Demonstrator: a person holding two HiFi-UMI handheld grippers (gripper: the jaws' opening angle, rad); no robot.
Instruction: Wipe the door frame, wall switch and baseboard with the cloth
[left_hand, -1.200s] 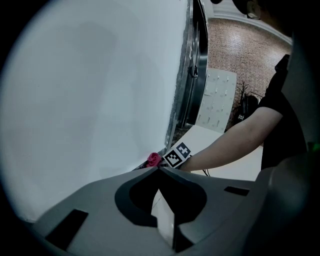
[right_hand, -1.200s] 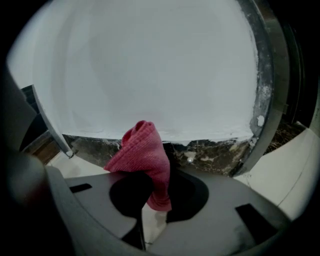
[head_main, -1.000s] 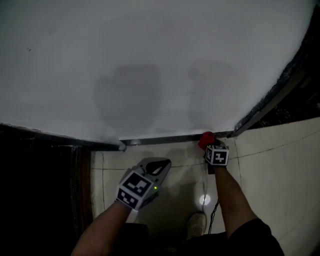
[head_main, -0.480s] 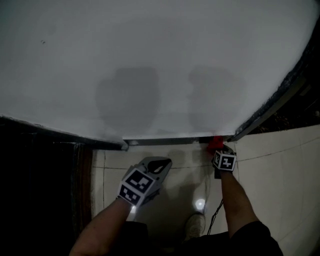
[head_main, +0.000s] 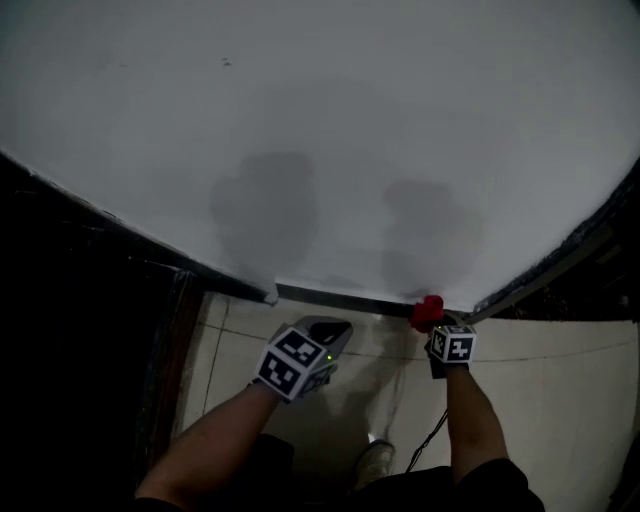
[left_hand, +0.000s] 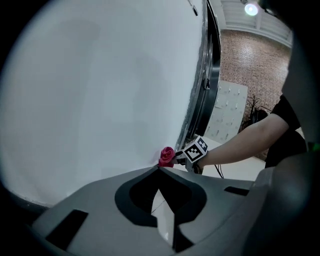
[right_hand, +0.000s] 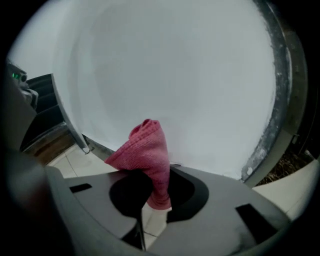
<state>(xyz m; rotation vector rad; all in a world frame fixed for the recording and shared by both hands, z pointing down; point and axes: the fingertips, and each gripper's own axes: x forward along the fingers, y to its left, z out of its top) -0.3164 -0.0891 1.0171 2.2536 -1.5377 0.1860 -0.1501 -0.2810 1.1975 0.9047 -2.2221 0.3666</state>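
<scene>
white wall (head_main: 330, 120) meets the tile floor (head_main: 560, 400) at the baseboard (head_main: 340, 299), where our right gripper (head_main: 434, 326) pinches the red cloth (head_main: 427, 311) at its right end by the door frame (head_main: 545, 270), left gripper (head_main: 335, 328) closed and empty; we should press firmly, sweeping slowly left.

The left tool (left_hand: 159, 168) points at the white wall (left_hand: 100, 90), jaws together and empty. Beyond it, the right tool (left_hand: 177, 156) presses a red cloth (left_hand: 166, 156) against the wall's foot.
</scene>
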